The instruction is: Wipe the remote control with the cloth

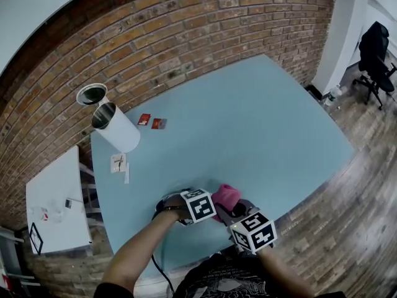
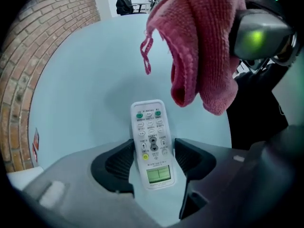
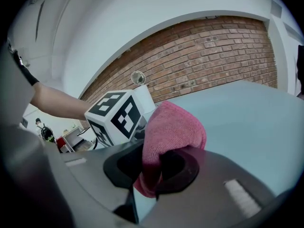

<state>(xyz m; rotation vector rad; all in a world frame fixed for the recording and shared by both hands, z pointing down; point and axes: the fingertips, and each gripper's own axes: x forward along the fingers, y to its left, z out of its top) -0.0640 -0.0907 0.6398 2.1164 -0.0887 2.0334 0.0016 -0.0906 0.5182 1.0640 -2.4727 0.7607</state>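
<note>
Left gripper (image 2: 154,161) straddling remote (image 2: 151,132), right (image 3: 154,167) clamping cloth (image 3: 175,127)

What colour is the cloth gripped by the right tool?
The fuzzy cloth is pink, clearest in the left gripper view.

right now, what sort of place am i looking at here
Probably a loft-style office or studio workspace: an exposed red brick wall, a black office chair standing on a wooden plank floor, and a large pale blue table used as a work surface.
</note>
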